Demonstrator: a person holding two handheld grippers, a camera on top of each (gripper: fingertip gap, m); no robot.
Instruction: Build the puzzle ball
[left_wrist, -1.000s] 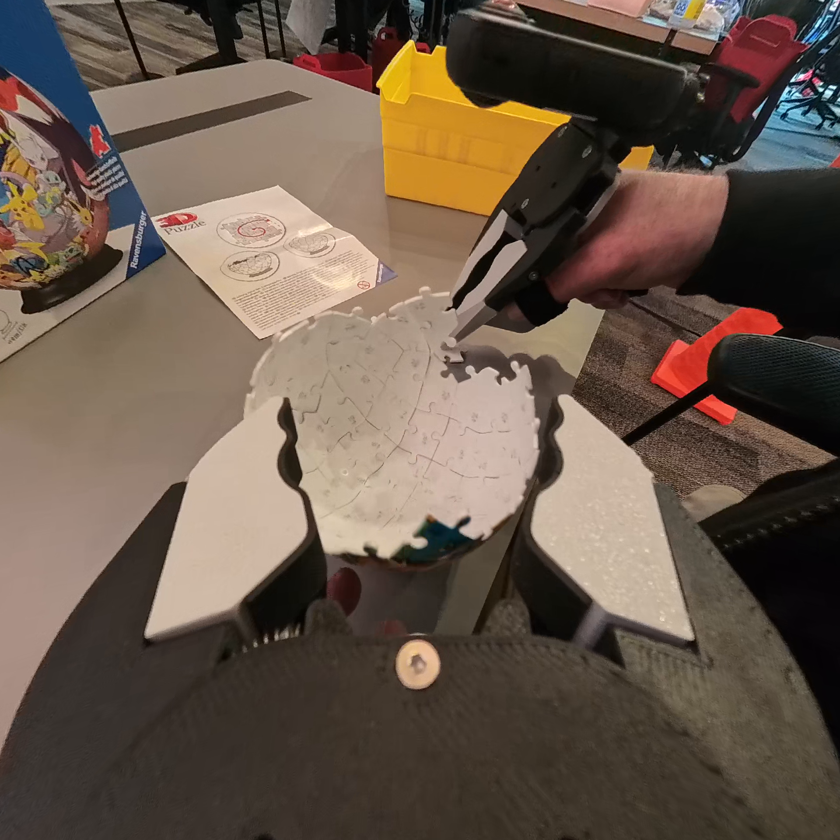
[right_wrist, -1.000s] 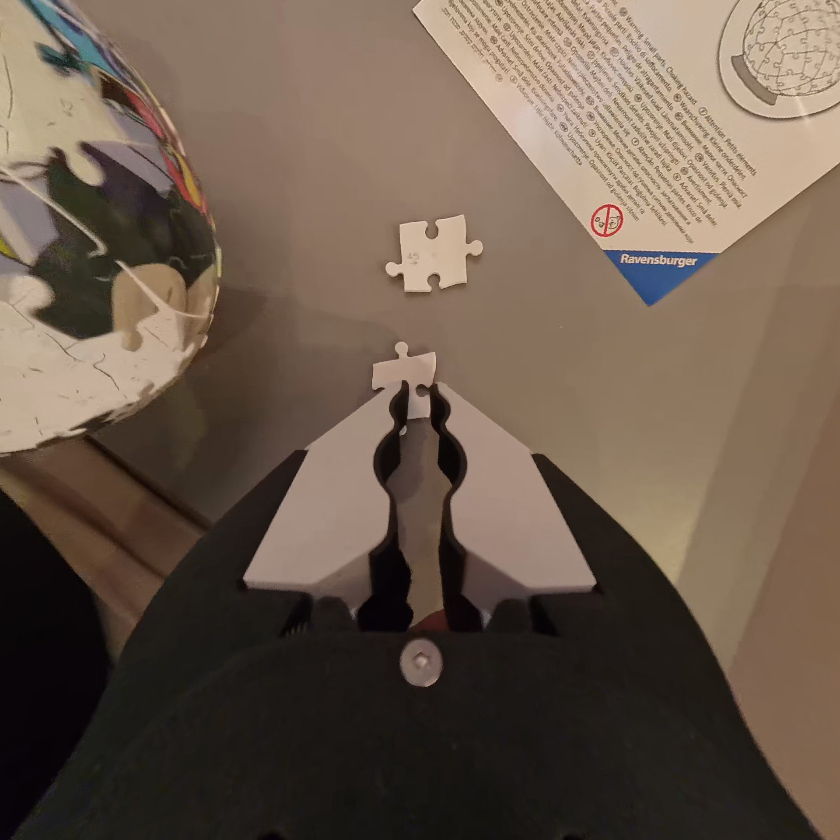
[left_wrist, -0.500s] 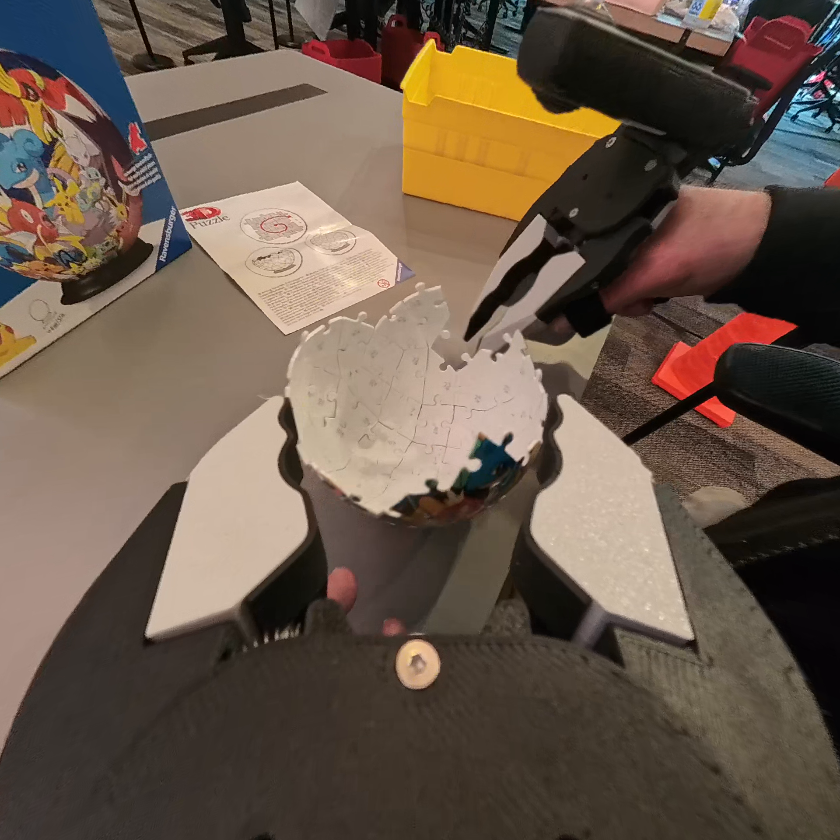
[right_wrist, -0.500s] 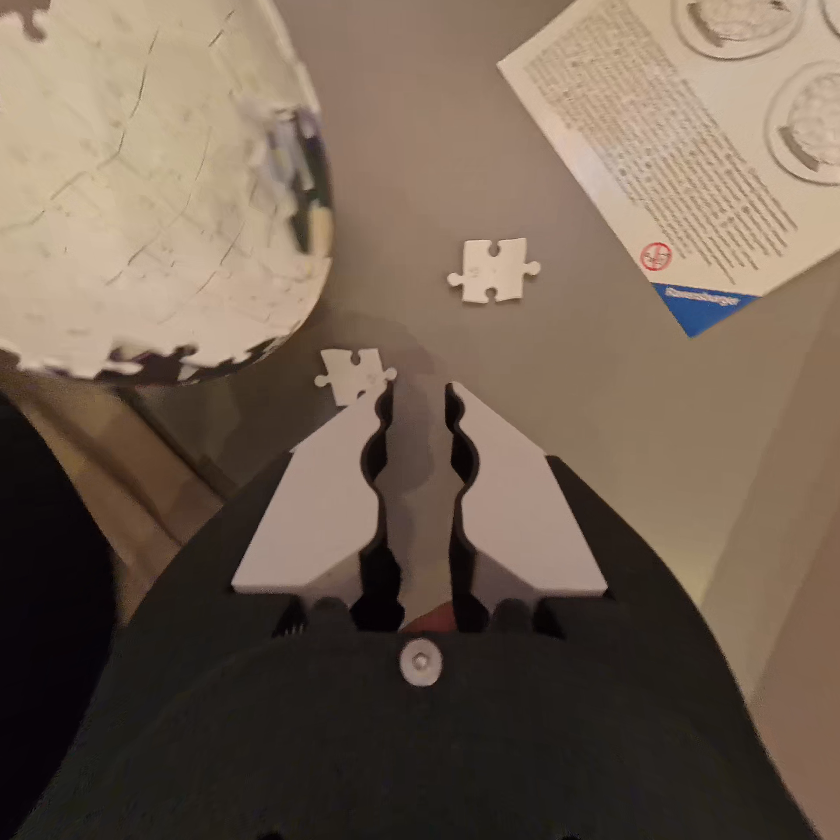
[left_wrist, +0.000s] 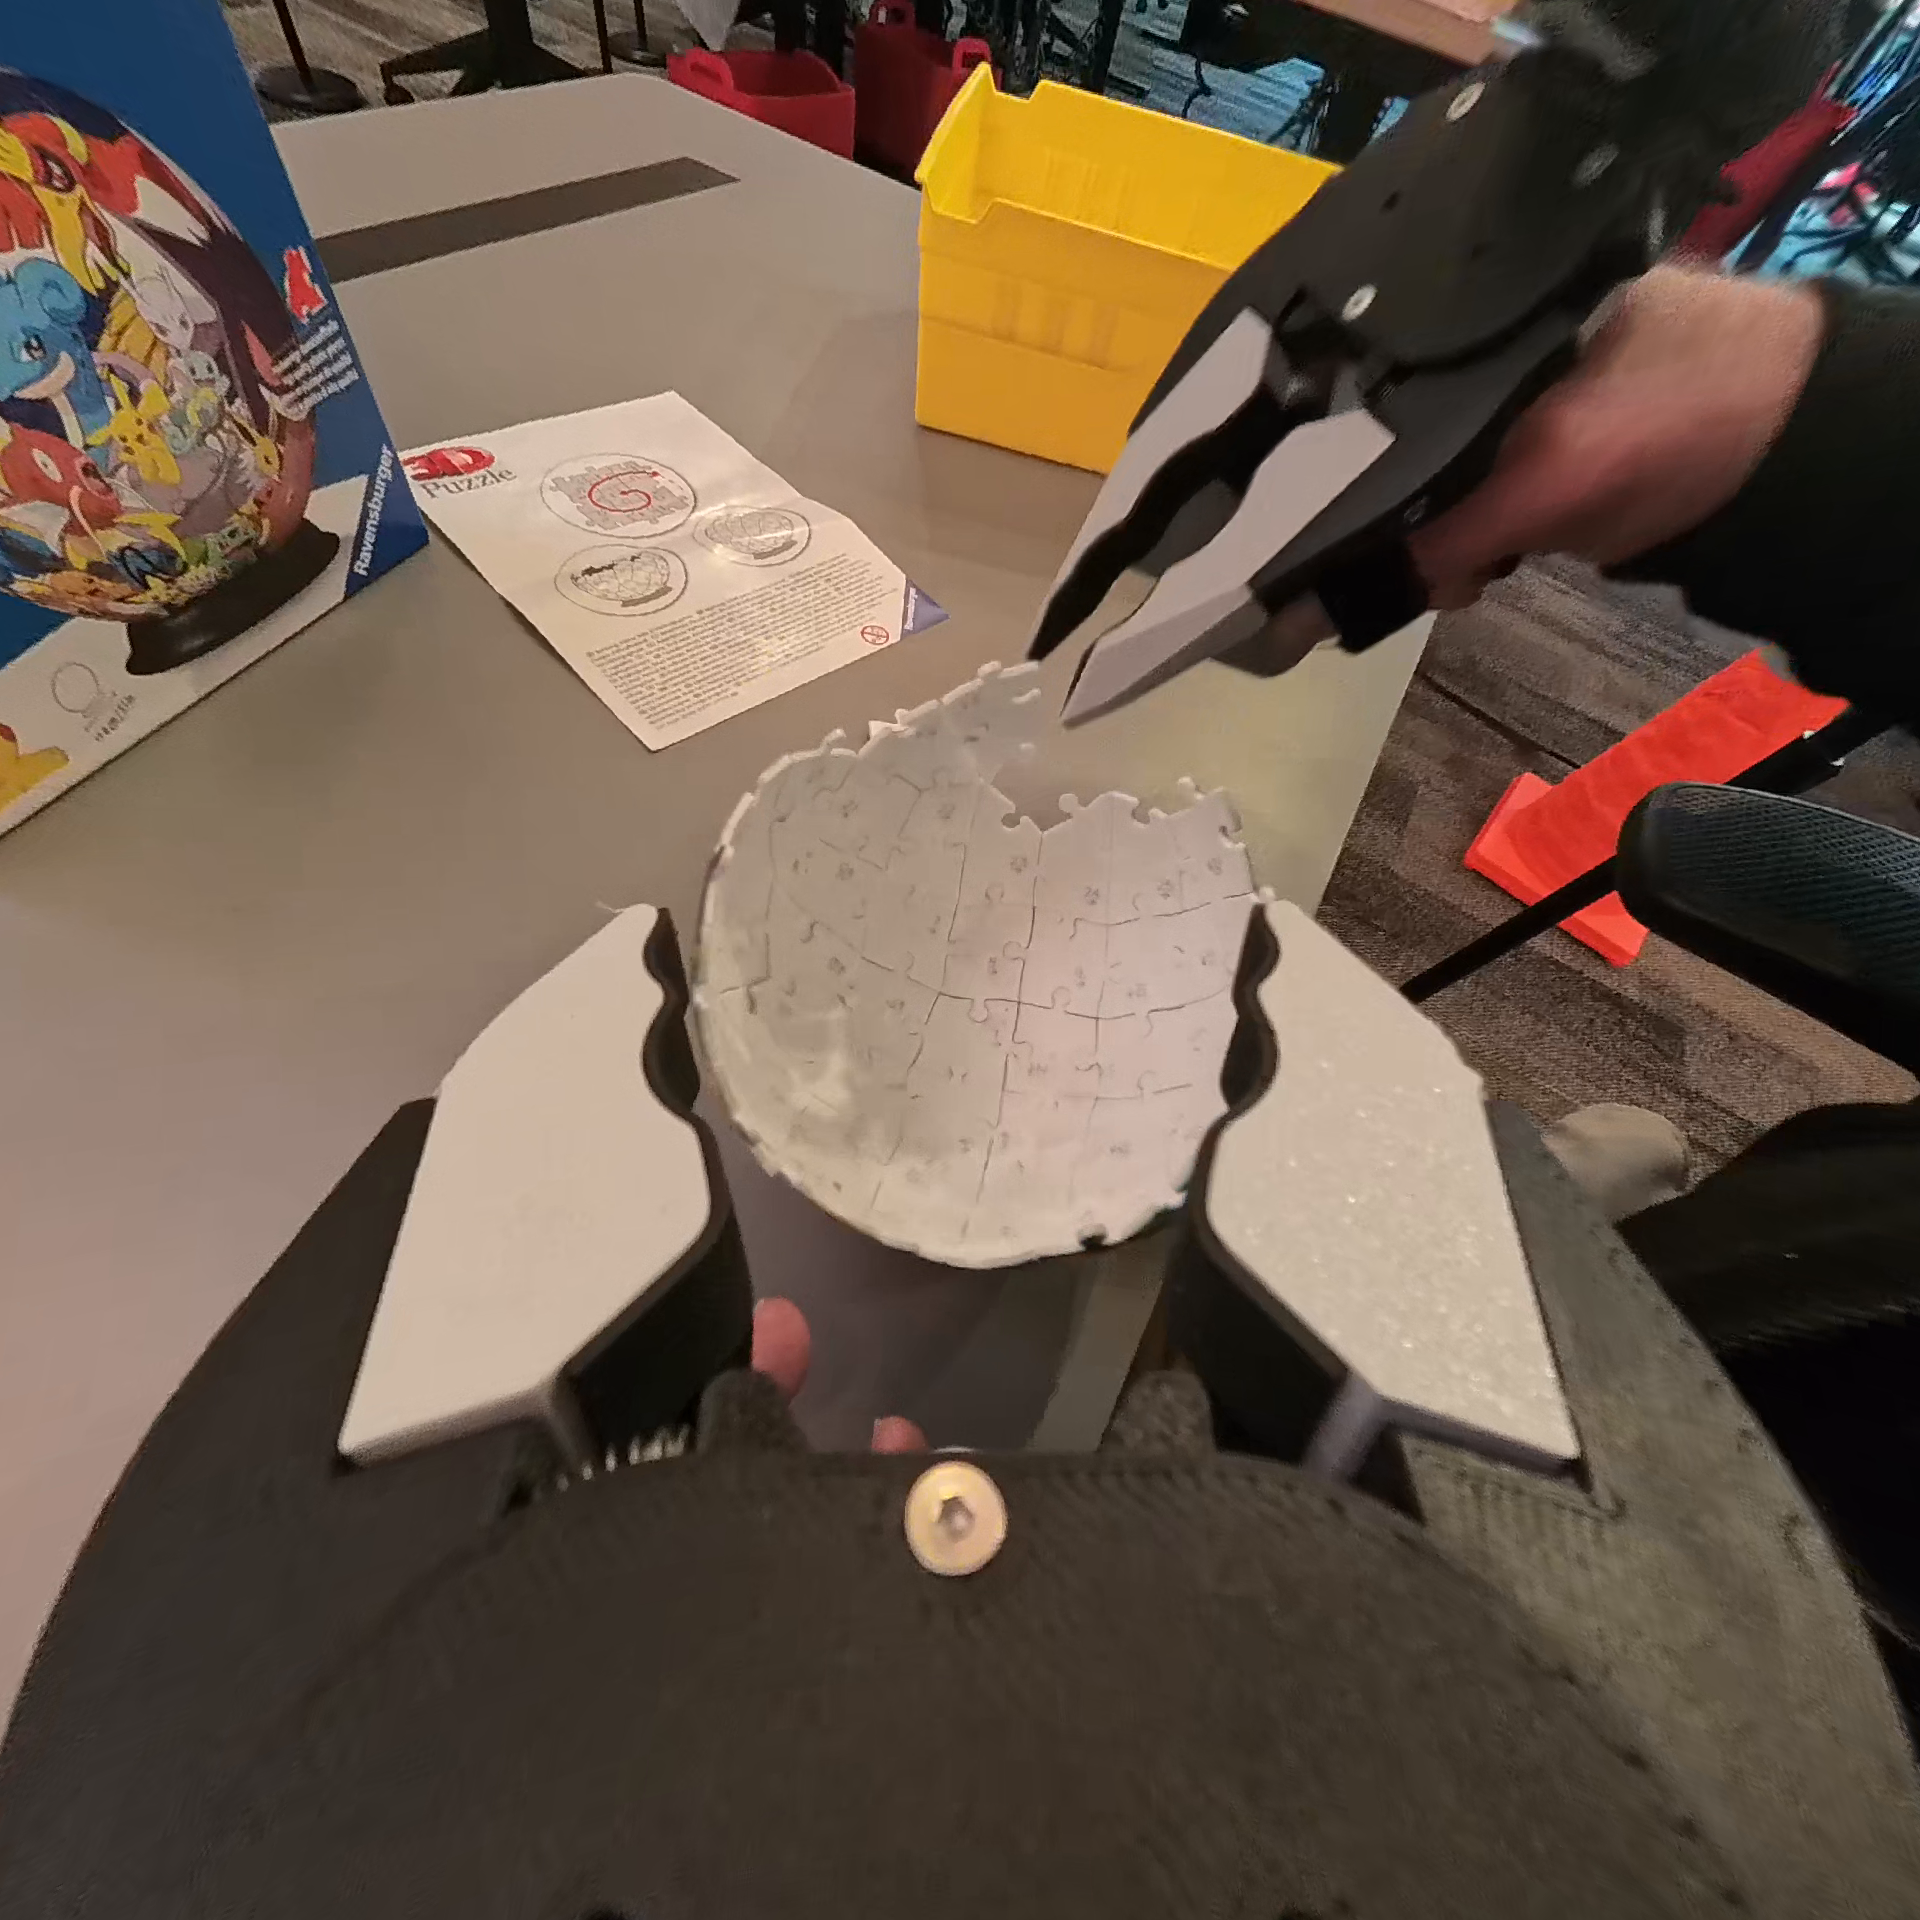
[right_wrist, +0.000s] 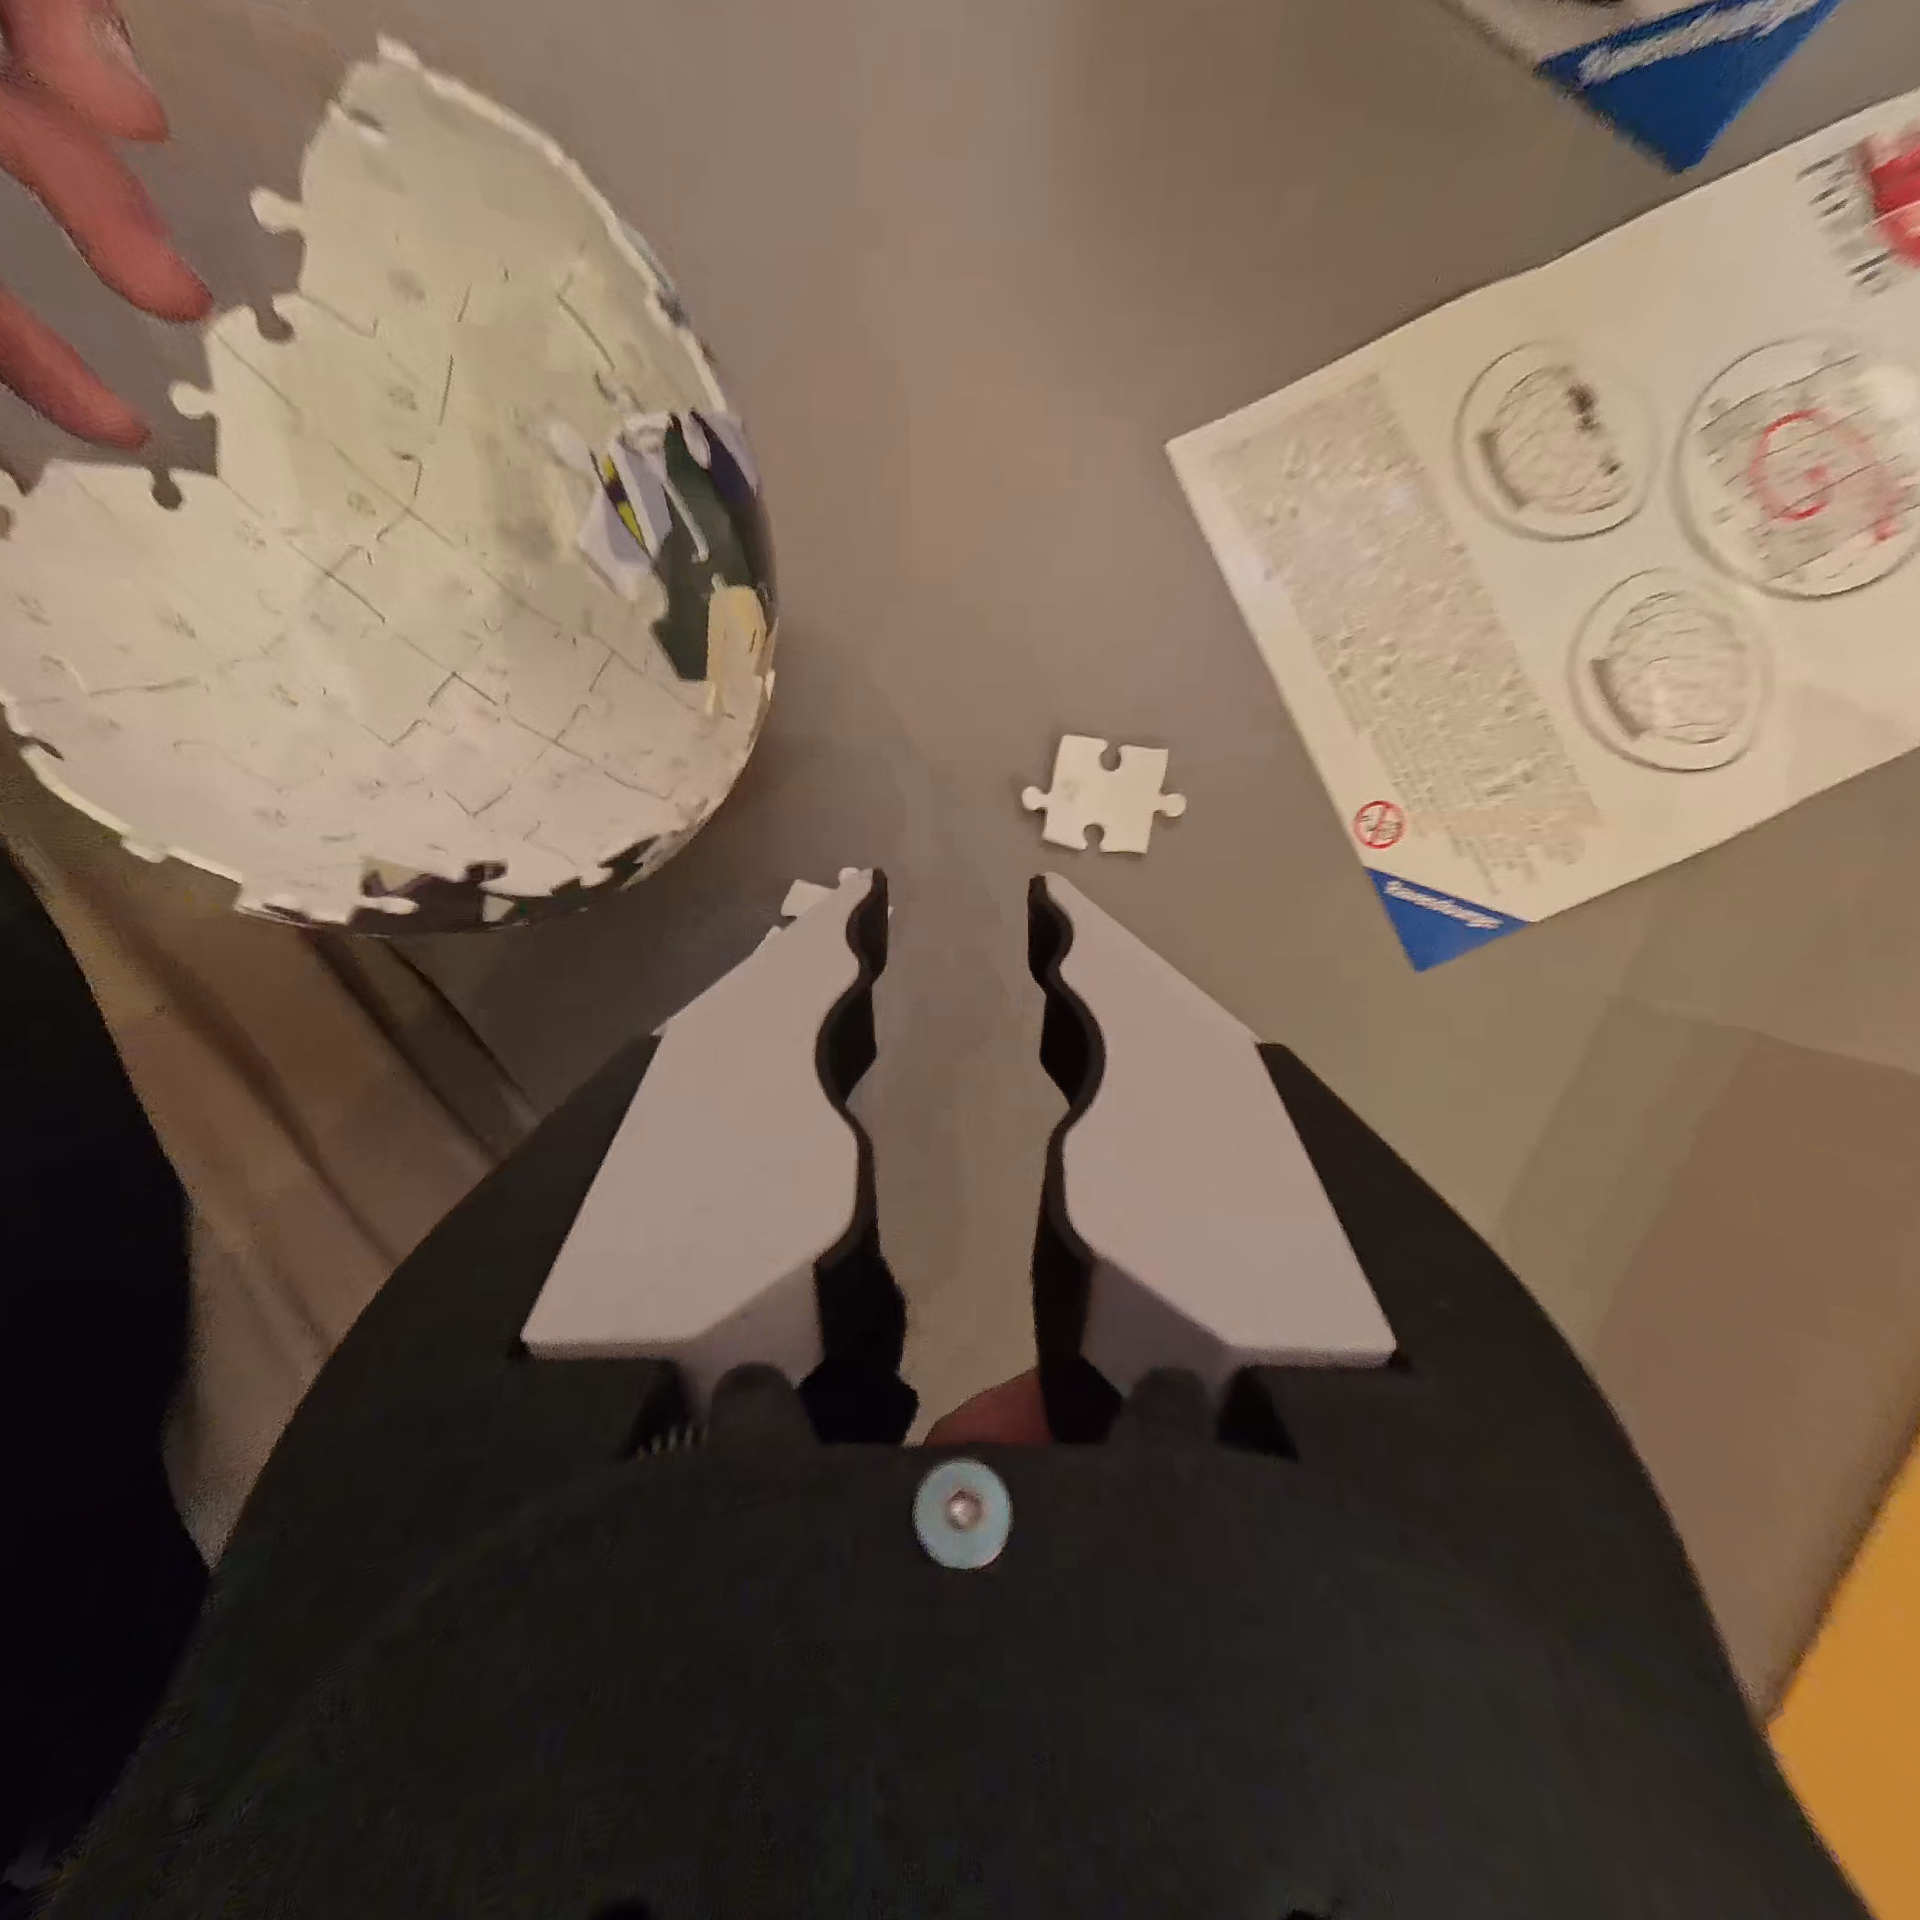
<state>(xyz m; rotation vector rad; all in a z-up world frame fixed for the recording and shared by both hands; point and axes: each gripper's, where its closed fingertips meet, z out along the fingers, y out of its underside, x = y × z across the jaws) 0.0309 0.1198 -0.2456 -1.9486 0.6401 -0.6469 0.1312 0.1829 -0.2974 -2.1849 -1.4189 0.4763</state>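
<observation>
The left gripper (left_wrist: 961, 1049) is cradling the half-built white plastic puzzle-ball shell (left_wrist: 977, 997) between wide jaws near the grey tabletop's (left_wrist: 312, 935) right edge, hollow upward for fitting. The right gripper (right_wrist: 956, 899), narrowly parted and empty, is hovering over two loose white pieces (right_wrist: 1103, 795).

Matt white inside of the puzzle ball shell (left_wrist: 966, 1029), smooth grey table (left_wrist: 312, 831), glossy yellow plastic bin (left_wrist: 1081, 301), thin paper leaflet (left_wrist: 665, 561).
</observation>
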